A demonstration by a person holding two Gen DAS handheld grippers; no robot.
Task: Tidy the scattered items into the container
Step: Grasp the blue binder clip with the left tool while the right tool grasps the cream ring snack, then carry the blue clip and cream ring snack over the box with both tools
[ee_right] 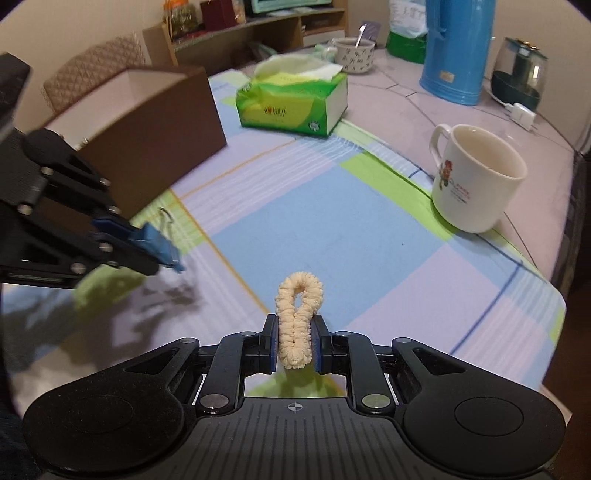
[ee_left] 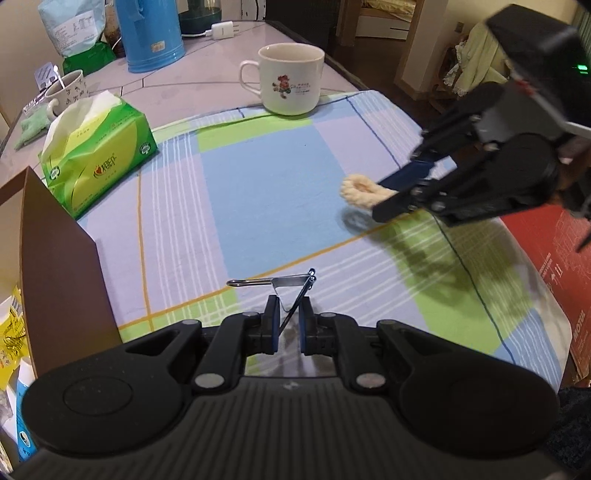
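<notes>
My left gripper (ee_left: 289,307) is shut on a binder clip (ee_left: 288,282), whose silver wire handles stick out ahead of the pads above the checked cloth (ee_left: 258,177). In the right wrist view the clip's blue body (ee_right: 169,253) shows between the left gripper's (ee_right: 155,251) fingers, close to the brown cardboard box (ee_right: 147,122). The same box (ee_left: 55,258) stands at the left edge of the left wrist view. My right gripper (ee_right: 295,325) is shut on a cream knitted hair tie (ee_right: 298,306), its loop standing upright. From the left wrist view, the right gripper (ee_left: 384,199) holds the hair tie (ee_left: 358,190) above the cloth.
A green tissue pack (ee_left: 99,155) lies beyond the box. A white mug (ee_left: 290,83) stands at the cloth's far edge. A blue thermos (ee_left: 147,33), a second mug with a spoon (ee_left: 66,92) and a charger sit further back. A red carton (ee_left: 554,266) is beside the table's right edge.
</notes>
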